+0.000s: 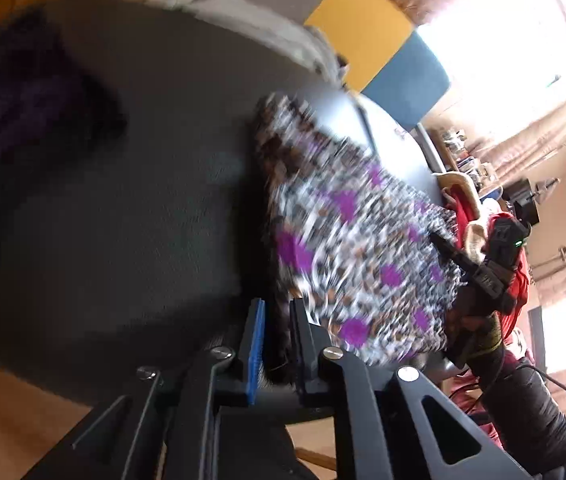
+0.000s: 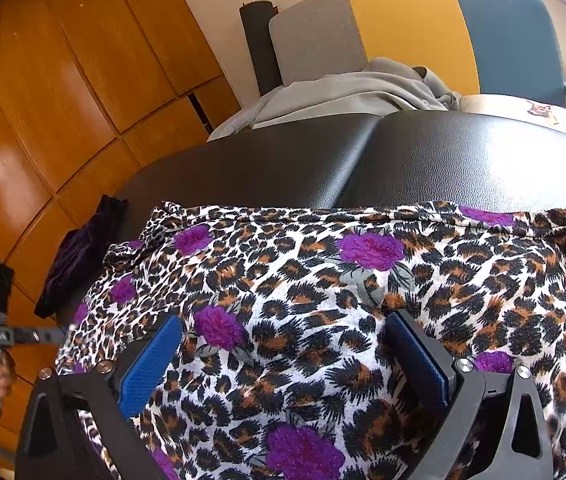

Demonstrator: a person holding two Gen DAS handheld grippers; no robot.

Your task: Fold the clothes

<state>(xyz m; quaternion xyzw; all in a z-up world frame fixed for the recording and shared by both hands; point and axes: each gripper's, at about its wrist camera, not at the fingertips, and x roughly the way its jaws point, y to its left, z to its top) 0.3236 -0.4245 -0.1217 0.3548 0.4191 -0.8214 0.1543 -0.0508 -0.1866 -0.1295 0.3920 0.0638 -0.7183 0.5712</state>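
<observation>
A leopard-print garment with purple flowers (image 2: 323,300) lies spread on a black padded table (image 2: 363,160). My right gripper (image 2: 283,344) is open just above the cloth, its blue pads (image 2: 151,364) wide apart and empty. In the left wrist view the garment (image 1: 355,248) is blurred by motion. My left gripper (image 1: 277,336) is nearly shut, with the garment's dark edge pinched between its fingers at the table's side. The right gripper (image 1: 495,264) shows at the far side of the cloth.
A dark purple cloth (image 2: 79,256) lies on the table's left end, also in the left wrist view (image 1: 23,128). A grey garment (image 2: 343,96) lies on a chair with a grey, yellow and blue back (image 2: 411,24). Wooden cabinets (image 2: 63,100) stand at left.
</observation>
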